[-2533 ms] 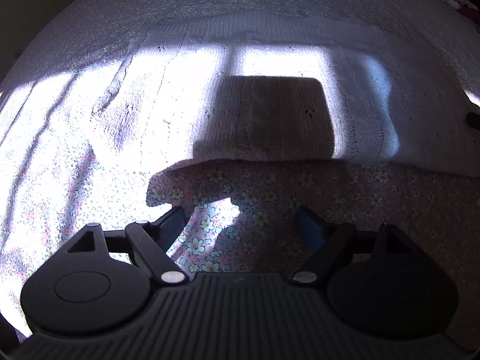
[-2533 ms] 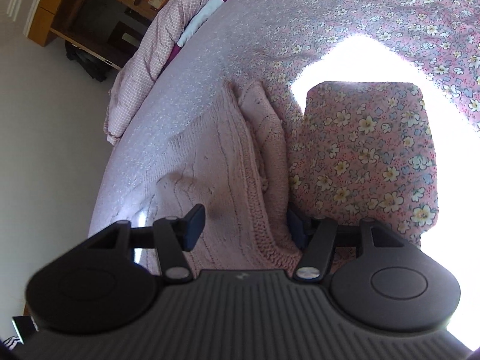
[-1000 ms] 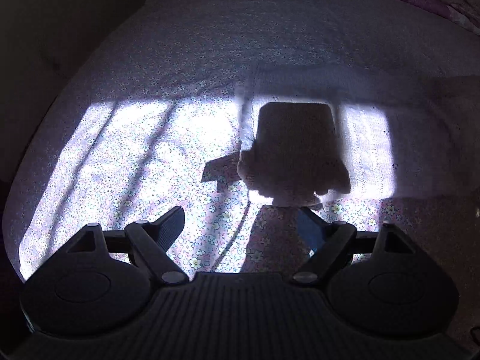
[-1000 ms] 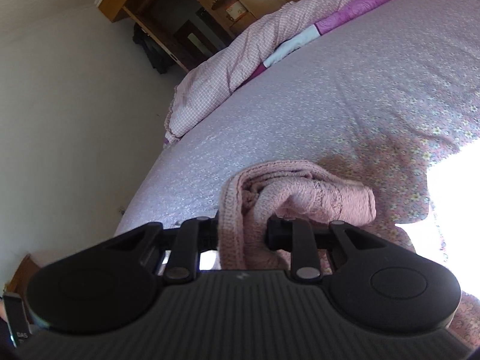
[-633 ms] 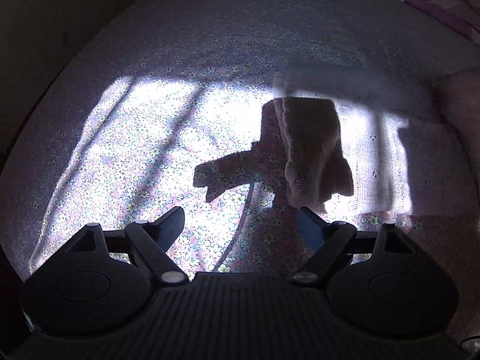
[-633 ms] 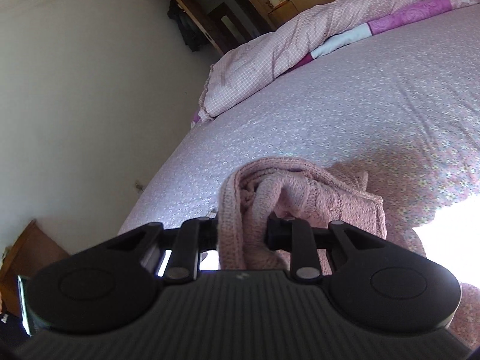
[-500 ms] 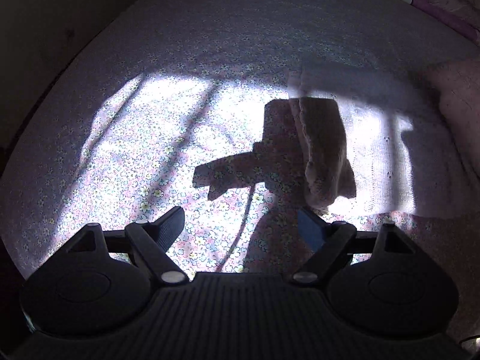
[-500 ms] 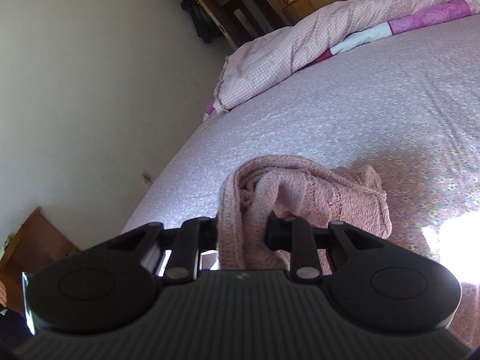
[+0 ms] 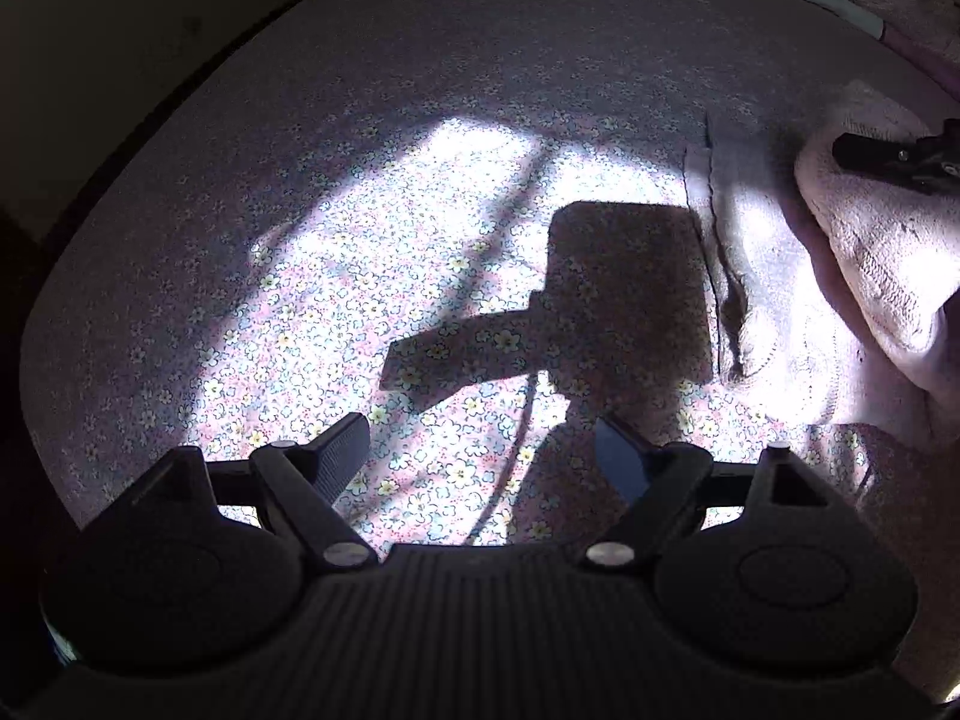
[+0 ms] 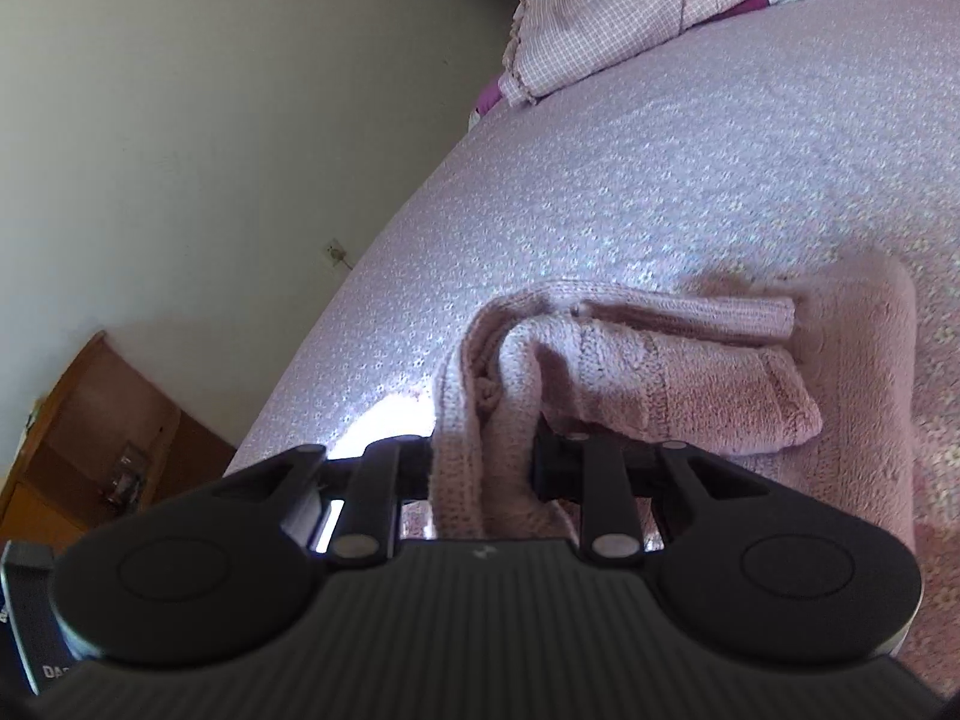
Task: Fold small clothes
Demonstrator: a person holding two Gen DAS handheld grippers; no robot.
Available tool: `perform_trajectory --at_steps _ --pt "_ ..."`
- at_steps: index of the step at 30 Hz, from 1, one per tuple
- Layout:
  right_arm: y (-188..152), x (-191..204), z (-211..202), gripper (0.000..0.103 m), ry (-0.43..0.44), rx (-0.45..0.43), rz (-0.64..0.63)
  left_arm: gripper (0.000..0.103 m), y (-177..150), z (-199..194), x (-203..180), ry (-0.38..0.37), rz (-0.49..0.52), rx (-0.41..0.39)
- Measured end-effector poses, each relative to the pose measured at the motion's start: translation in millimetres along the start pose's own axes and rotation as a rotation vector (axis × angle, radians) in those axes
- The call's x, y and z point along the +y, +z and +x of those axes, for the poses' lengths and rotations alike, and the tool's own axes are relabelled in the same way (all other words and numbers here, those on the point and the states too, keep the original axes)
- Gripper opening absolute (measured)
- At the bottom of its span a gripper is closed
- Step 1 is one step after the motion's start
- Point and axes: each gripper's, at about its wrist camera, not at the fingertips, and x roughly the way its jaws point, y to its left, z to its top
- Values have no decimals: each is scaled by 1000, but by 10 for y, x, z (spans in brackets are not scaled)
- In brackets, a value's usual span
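The right hand-held gripper (image 10: 483,471) is clamped on a bunched edge of the pink knit (image 10: 660,378), whose folded part drapes onto the bed (image 10: 660,150). The left hand-held gripper (image 9: 480,456) hangs wide apart and empty over the floral sheet (image 9: 420,276), with the knit (image 9: 798,300) lying to its right.

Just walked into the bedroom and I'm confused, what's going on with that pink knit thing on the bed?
A person is folding a pink knit sweater on a floral bedsheet. The right claw is shut on a bunched fold of the knit, lifting it over the part that lies flat. The left claw is open and empty, hovering above the sunlit sheet beside the garment.
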Motion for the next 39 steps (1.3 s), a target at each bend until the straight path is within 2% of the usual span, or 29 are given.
perform_trajectory --at_steps 6,9,12,13,15,20,24,27,34,39 --pt "-261 -49 336 26 -34 80 53 87 0 12 39 3 -11 1" --pt "-314 -47 365 29 -42 65 99 87 -11 14 26 4 -11 9" --pt "-293 25 330 42 -59 64 120 87 -20 8 17 14 0 9" --pt "-288 60 314 49 -58 68 116 87 -23 -1 18 15 1 7" --pt "-282 132 260 55 -46 68 104 87 -28 -25 22 12 0 3" --pt "-276 253 -40 57 -22 33 55 87 -26 -100 -11 6 9 -19" --pt "-239 201 -364 60 -42 -5 45 87 25 -178 -49 -44 0 -37" --pt "-222 87 -609 60 -86 -32 51 87 86 -239 -98 -73 -8 -50" --pt "-168 -418 -1110 60 -209 -115 140 87 209 -323 -335 -108 53 -99" --pt "-171 -843 -1226 60 -317 -157 248 87 389 -312 -504 -160 53 -140"
